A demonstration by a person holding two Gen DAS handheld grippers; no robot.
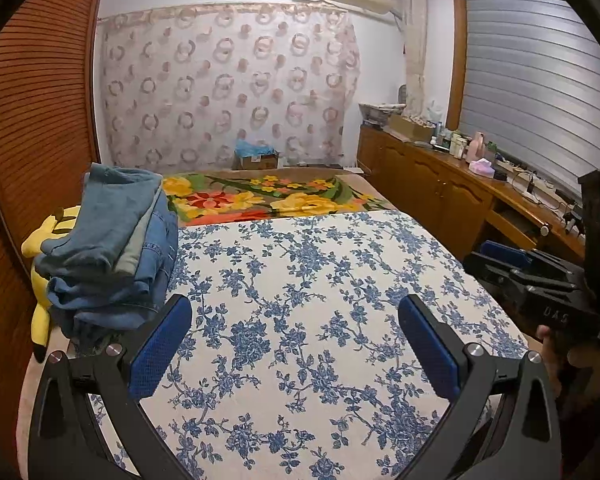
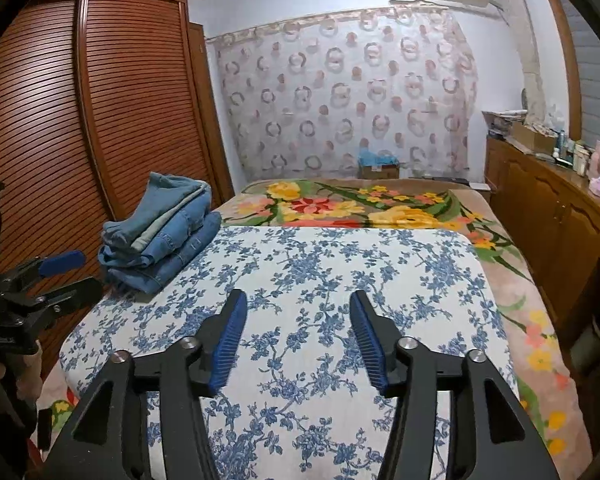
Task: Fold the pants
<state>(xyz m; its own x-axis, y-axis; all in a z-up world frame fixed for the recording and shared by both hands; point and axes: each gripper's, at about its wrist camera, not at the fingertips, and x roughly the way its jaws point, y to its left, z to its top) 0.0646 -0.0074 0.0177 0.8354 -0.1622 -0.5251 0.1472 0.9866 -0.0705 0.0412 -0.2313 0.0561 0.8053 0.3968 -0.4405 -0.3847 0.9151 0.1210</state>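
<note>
**Two grippers empty, jeans stacked at far left**

Both grippers hung above the blue-flowered sheet [image 1: 320, 280] with nothing in them. The left gripper [image 1: 296, 344] had its jaws spread wide, the blue pads [image 1: 160, 352] well apart. The right gripper [image 2: 298, 340] was also parted, though less widely, and held only air over the near middle of the sheet.

The pants [image 1: 112, 248] lay as a stack of folded denim at the far left edge of the sheet, close to the wardrobe [image 2: 60, 120]. A yellow toy [image 1: 40, 240] showed behind and under the stack. Several layers were visible, but how many pairs they made up could not be told. No unfolded pair lay anywhere on the sheet.

By the look of it, this was a pause between folds: either the last pair was already stacked, or a fresh pair had not yet been brought to the work area. If more remained, the next move would call for fetching a pair from out of view and spreading it flat in the middle, with both sets of jaws left parted until they reached the waistband or hems. The stack leaned a little at the top, so any reach to the left should stay off it.
</note>
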